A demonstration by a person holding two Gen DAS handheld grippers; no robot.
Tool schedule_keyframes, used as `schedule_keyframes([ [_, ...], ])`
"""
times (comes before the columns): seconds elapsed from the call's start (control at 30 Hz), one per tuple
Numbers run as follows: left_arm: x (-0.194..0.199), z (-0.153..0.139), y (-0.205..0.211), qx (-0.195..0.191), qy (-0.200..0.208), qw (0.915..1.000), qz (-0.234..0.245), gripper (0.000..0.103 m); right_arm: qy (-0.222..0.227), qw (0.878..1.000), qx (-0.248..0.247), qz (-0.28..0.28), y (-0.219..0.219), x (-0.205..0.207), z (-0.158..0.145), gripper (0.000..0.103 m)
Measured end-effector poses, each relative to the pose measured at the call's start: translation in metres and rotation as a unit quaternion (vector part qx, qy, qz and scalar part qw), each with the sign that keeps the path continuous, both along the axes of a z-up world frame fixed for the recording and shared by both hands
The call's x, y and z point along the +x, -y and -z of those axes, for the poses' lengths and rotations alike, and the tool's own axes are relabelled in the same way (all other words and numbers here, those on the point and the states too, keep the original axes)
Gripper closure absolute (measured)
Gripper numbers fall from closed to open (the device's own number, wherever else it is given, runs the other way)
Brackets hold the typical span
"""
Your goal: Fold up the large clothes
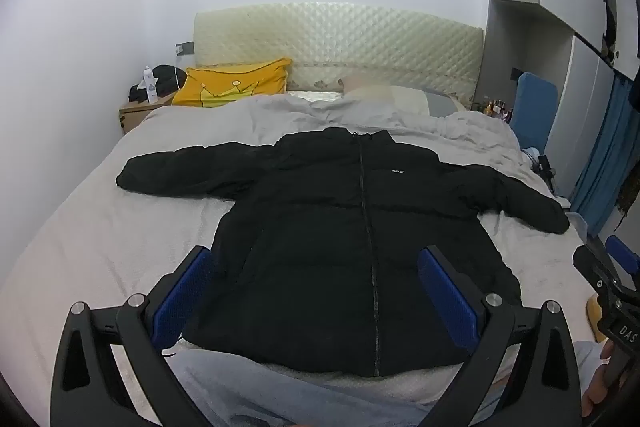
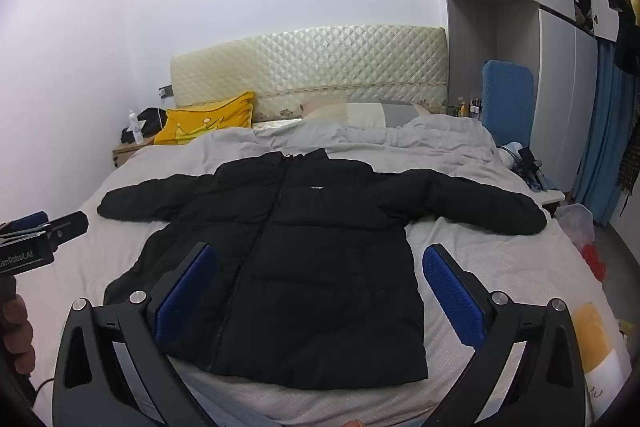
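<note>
1. Flat on the bed (image 1: 72, 247) – a black puffer jacket (image 1: 340, 239), quilted, zipped, sleeves spread out.
2. Left gripper (image 1: 316, 287) spread wide, nothing btwn its blue ribbed pads (image 1: 448, 291).
3. Right gripper (image 2: 320, 291) likewise wide apart – above jacket hem, not touching.

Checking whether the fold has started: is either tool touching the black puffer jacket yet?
Apart. Each wrist view shows its own tool, left tool and right tool, open and empty above the black puffer jacket, pads clear of the fabric.
</note>
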State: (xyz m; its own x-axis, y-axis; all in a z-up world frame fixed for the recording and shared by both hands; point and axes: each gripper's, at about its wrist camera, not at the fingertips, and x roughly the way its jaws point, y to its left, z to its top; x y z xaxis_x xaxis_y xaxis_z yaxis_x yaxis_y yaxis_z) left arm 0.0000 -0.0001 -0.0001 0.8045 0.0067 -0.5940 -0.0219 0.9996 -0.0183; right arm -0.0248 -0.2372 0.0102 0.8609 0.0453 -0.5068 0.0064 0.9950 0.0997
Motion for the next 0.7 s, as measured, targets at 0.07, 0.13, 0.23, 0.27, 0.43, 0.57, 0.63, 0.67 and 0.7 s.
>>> schedule_keyframes([
  [0.07, -0.001, 0.0, 0.0, 0.006, 0.002, 1.0, -0.005, 0.001, 0.003, 1.0, -0.004, 0.0, -0.001, -0.001, 0.001, 0.0],
  [0.13, -0.002, 0.0, 0.0, 0.006, 0.004, 1.0, -0.005, 0.001, 0.002, 1.0, -0.002, 0.001, -0.001, -0.001, 0.002, 0.0],
  [0.23, -0.006, 0.004, 0.007, 0.003, -0.001, 1.0, -0.001, 0.001, 0.0, 1.0, -0.003, 0.002, 0.0, -0.002, -0.001, 0.0],
  [0.27, -0.007, 0.005, 0.008, 0.002, 0.0, 1.0, -0.001, 0.001, -0.001, 1.0, -0.005, 0.002, -0.002, -0.001, -0.001, 0.0],
  [0.43, -0.007, 0.002, 0.009, 0.0, -0.003, 1.0, 0.004, 0.001, 0.001, 1.0, -0.009, 0.004, -0.004, -0.005, -0.004, 0.0],
  [0.57, -0.002, -0.003, 0.004, -0.003, -0.007, 0.9999, 0.007, 0.001, 0.003, 1.0, -0.008, 0.004, -0.004, -0.007, -0.005, 0.0],
  [0.63, -0.002, -0.002, 0.002, -0.005, -0.008, 0.9999, 0.008, 0.001, 0.003, 1.0, -0.008, 0.003, -0.005, -0.008, -0.005, 0.0],
  [0.67, 0.0, -0.001, 0.0, -0.007, -0.009, 0.9999, 0.008, 0.001, 0.002, 1.0, -0.008, 0.003, -0.005, -0.008, -0.005, 0.0],
  [0.7, 0.0, -0.001, 0.0, -0.007, -0.01, 0.9999, 0.007, 0.001, 0.001, 1.0, -0.007, 0.003, -0.004, -0.008, -0.004, 0.0],
])
